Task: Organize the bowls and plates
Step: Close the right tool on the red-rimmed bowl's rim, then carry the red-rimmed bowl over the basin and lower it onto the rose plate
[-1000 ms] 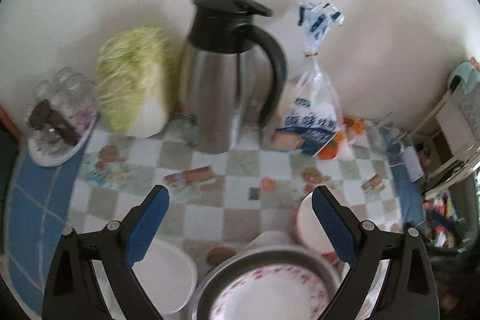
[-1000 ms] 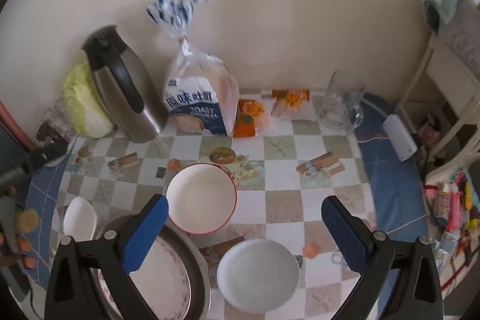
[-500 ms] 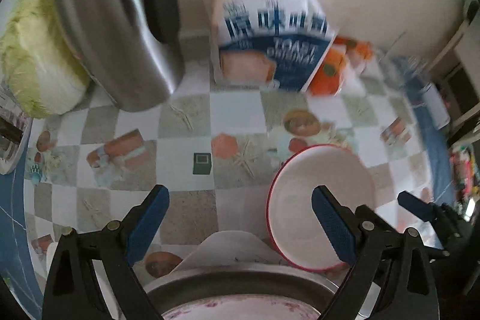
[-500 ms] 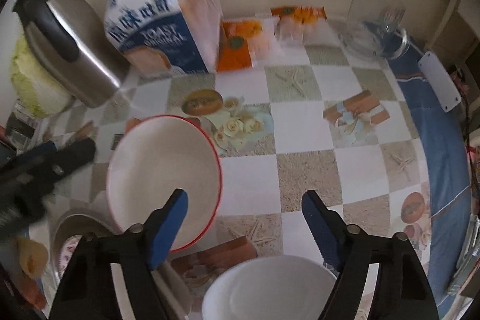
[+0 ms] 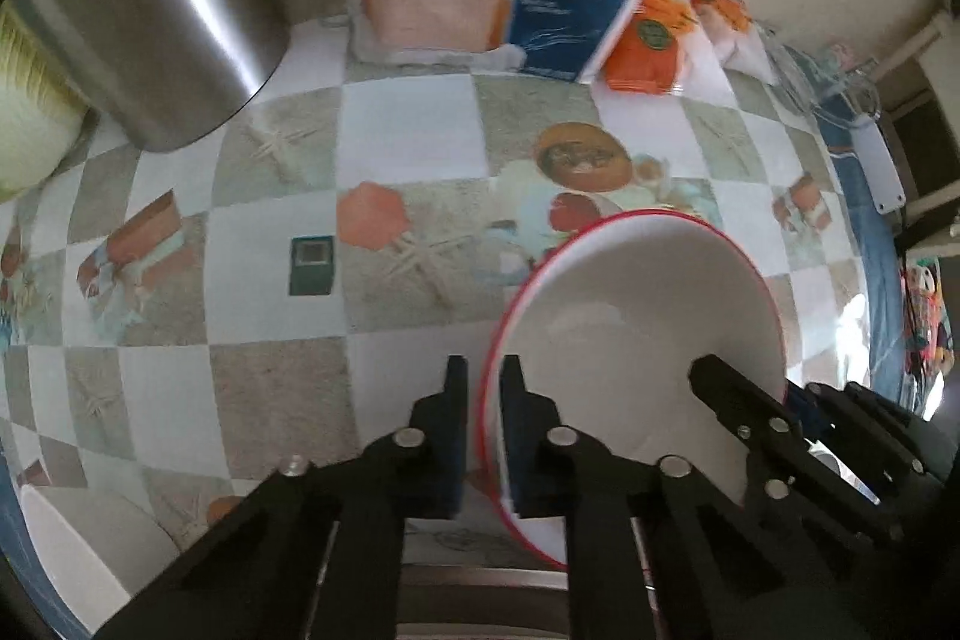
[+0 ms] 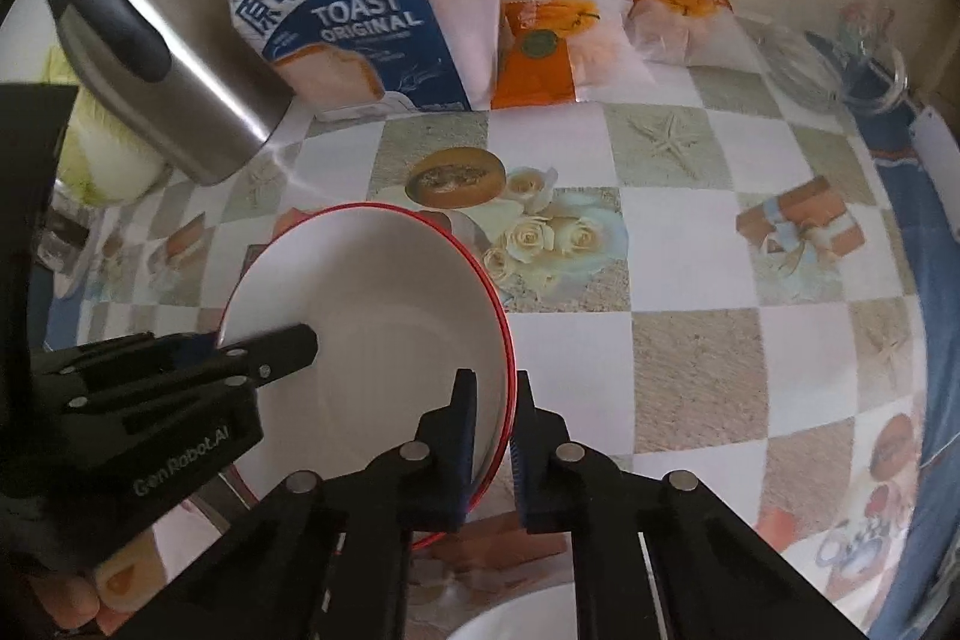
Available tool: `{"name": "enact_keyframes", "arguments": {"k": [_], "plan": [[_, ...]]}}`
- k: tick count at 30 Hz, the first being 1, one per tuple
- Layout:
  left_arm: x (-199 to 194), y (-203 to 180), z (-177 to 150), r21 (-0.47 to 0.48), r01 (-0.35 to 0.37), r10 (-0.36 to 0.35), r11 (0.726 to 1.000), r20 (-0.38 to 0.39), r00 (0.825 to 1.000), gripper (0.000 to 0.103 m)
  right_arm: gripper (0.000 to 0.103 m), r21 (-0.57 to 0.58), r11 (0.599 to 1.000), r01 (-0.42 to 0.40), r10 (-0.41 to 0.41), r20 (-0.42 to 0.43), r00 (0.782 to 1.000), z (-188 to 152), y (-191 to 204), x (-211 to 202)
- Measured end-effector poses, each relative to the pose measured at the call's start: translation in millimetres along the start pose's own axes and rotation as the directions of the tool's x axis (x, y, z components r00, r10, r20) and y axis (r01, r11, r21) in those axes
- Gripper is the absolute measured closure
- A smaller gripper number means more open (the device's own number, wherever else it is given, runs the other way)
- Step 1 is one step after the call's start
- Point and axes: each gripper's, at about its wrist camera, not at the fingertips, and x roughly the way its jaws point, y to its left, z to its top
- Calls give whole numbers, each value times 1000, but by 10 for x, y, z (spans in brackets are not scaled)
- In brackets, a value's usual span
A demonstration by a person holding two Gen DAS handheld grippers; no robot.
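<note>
Currently gripping red-rimmed bowl (image 6: 366, 340) at opposite rims: left gripper (image 5: 480, 376) and right gripper (image 6: 495, 388) both closed narrow on its wall. Sitting just forward of toast bag (image 6: 360, 10), tilted, equally near both hands.

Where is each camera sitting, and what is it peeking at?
Left wrist view: sits on the left claw, looks forward over the checkered table at the red-rimmed bowl; its own fingers pinch the bowl's left rim, the right claw shows opposite.
Right wrist view: sits on the right claw, pinching the bowl's right rim; the left claw enters from the left.
Both views share the bowl, toast bag, steel jug and table.
</note>
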Motion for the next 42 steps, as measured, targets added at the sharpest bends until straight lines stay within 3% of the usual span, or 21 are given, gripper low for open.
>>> {"name": "enact_keyframes", "arguments": {"k": [5,12,16,25,35,39,42], "plan": [[-142,-135,0,23,28,-29,999,40,999,93,93,21,1000,-4,3,13,1000,-15,-86,-48],[-548,-281,-90,36,29,-32,999,79,996,93,93,6,1000,16,-17,93,995,6,-166,-534],[-746,-275,-305,31,-16,12,999,108,994,93,93,-36,999,29,-24,132,991,-71,-37,-796],[-1065,31,-874,-67,-5,16,998,167,986,92,93,-142,990,16,3,138,990,-457,383,-1111],[-1059,361,-1501,-177,13,18,984,171,985,92,93,-198,979,-46,62,79,995,-1003,738,-993],[-1012,439,-1713,-209,54,-19,976,165,986,92,93,-214,976,-40,56,72,996,-1170,839,-993],[-1027,480,-1809,-216,48,-11,975,166,986,92,93,-216,976,-37,54,75,996,-1265,878,-992]]}}
